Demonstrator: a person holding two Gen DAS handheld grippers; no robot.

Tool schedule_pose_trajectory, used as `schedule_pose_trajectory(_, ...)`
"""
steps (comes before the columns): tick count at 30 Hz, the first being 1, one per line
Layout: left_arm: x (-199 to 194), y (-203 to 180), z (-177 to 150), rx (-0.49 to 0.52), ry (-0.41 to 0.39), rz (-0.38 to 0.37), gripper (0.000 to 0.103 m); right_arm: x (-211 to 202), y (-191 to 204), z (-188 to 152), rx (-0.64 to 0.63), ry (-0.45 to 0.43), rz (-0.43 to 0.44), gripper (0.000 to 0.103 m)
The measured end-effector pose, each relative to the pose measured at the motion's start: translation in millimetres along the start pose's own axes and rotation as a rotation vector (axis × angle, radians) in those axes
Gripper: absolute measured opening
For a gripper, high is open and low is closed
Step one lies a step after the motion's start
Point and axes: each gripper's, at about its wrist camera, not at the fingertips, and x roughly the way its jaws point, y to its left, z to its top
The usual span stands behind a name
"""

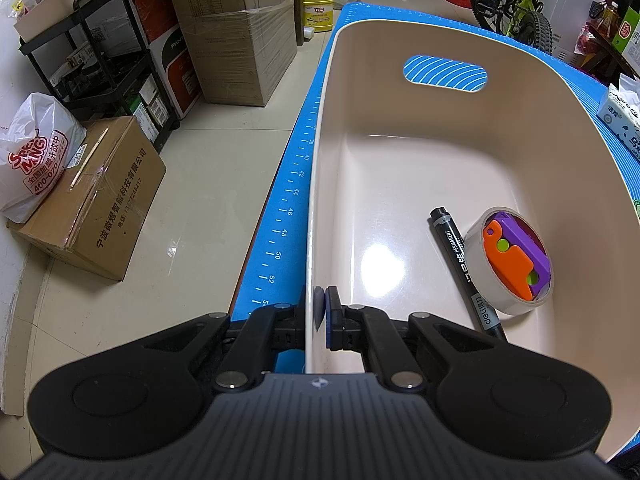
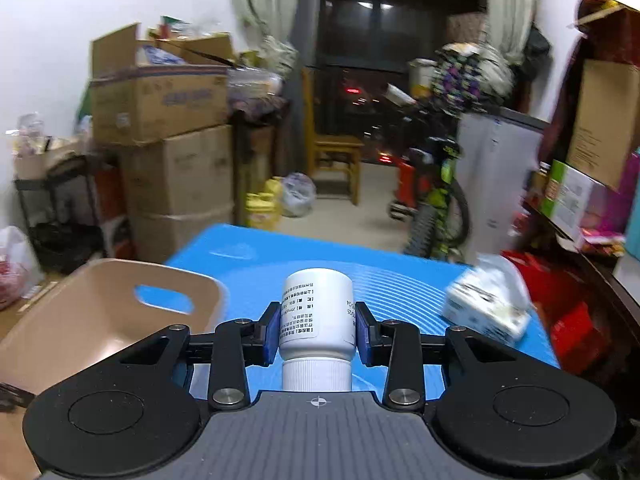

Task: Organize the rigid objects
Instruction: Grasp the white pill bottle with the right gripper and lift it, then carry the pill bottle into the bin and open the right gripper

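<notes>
Above the blue mat [image 2: 256,256], right claw [image 2: 316,326] grips a white bottle [image 2: 318,312]; left claw [image 1: 320,312] clamps the bin's wall [image 1: 316,200].

Glossy plastic bin [image 1: 400,168] — smooth

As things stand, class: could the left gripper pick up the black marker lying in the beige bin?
Probably not yet. The left gripper is shut on the bin wall, so it is occupied. The marker itself lies uncovered on the bin floor beside the tape roll.
</notes>
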Motion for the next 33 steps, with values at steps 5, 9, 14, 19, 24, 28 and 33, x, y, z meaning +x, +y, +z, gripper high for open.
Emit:
schedule_pose_trajectory(5, 0.1, -0.2, -0.1, 0.000, 0.000, 0.001, 0.007, 3.1, 36.1, 11.2, -0.027, 0.007, 0.089, 0.044)
schedule_pose_trajectory(9, 0.1, -0.4, 0.0, -0.001, 0.000, 0.000, 0.007, 10.2, 70.1, 8.7, -0.074, 0.057, 0.145, 0.044)
schedule_pose_trajectory(14, 0.1, -0.5, -0.1, -0.001, 0.000, 0.000, 0.007, 21.1, 102.2, -4.9, -0.108, 0.146, 0.192, 0.044)
schedule_pose_trajectory(19, 0.1, -0.6, -0.1, -0.001, 0.000, 0.000, 0.007, 38.2, 127.8, -20.5, -0.168, 0.241, 0.209, 0.044)
schedule_pose_trajectory(24, 0.2, -0.4, 0.1, -0.002, 0.000, 0.000, 0.007, 52.6, 142.5, -31.0, -0.208, 0.344, 0.216, 0.044)
schedule_pose_trajectory(28, 0.2, -0.6, -0.1, -0.001, 0.000, 0.000, 0.007, 62.7, 149.6, -39.7, -0.248, 0.446, 0.222, 0.044)
schedule_pose_trajectory(33, 0.4, -1.6, 0.2, 0.002, 0.002, 0.000, 0.007, 67.7, 153.5, -43.3, -0.269, 0.515, 0.225, 0.051)
